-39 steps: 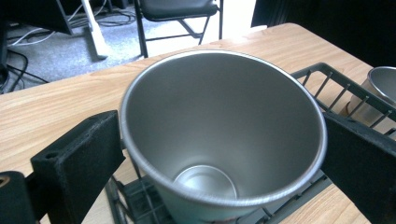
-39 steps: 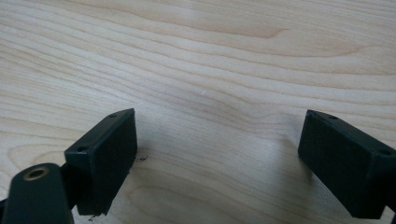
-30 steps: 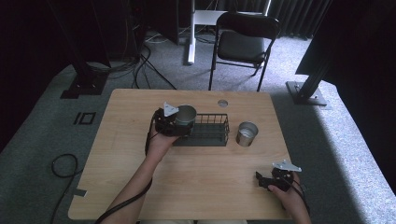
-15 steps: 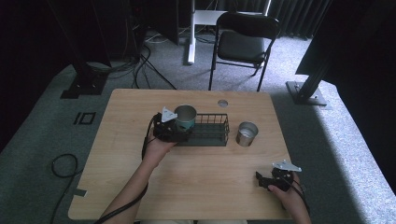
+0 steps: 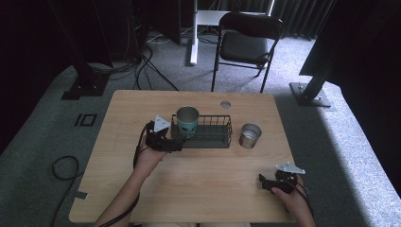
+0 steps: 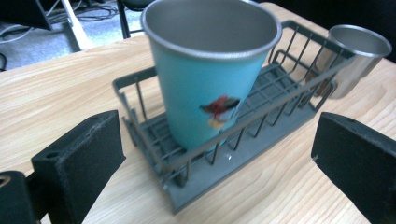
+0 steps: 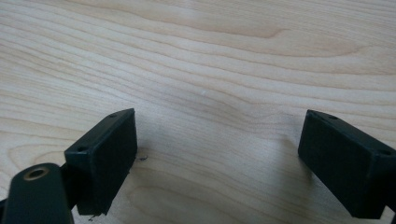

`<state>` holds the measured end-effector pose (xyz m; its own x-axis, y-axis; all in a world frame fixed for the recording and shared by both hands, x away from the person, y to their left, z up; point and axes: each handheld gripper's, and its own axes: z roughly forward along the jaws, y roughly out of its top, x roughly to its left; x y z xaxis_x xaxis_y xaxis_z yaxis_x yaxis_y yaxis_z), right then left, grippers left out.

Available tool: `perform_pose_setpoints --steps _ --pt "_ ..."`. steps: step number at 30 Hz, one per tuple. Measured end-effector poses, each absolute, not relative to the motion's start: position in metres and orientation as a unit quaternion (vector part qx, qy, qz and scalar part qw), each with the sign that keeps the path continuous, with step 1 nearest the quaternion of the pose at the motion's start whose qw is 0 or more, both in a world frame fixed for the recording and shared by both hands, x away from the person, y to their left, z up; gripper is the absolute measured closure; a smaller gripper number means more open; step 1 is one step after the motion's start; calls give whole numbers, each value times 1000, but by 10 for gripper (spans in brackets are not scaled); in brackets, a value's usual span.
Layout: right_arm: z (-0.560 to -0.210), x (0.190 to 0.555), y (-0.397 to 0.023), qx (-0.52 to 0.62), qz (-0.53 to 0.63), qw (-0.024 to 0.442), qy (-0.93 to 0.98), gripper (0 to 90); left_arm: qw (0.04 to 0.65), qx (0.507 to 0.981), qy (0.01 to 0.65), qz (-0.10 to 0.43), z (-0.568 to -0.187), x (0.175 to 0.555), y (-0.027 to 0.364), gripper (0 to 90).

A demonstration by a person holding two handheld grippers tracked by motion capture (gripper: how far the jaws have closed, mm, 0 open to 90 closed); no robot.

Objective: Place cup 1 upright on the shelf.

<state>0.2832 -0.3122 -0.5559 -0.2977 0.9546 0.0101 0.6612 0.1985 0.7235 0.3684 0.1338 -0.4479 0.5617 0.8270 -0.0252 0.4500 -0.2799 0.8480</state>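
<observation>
Two grippers, both mine: right gripper (image 5: 267, 182) sits near me over bare table (image 5: 213, 189), jaws wide. Left gripper (image 6: 219, 158), jaws wide too, faces the wire basket (image 6: 280, 107) with the teal cup (image 6: 210, 79) upright inside. Steel cup (image 5: 249, 135) stands beside the basket; black chair (image 5: 246, 45) way back.

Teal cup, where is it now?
The teal cup stands upright in the left end of the wire basket, just ahead of the open left gripper.

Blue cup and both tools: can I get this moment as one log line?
left tool open, beside basket | blue cup upright in basket | steel cup outside | right tool open, idle
</observation>
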Motion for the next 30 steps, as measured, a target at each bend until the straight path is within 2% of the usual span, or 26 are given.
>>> perform_pose_setpoints --steps 30 --pt "-556 283 -312 547 320 229 739 113 443 753 441 207 -485 322 202 28"
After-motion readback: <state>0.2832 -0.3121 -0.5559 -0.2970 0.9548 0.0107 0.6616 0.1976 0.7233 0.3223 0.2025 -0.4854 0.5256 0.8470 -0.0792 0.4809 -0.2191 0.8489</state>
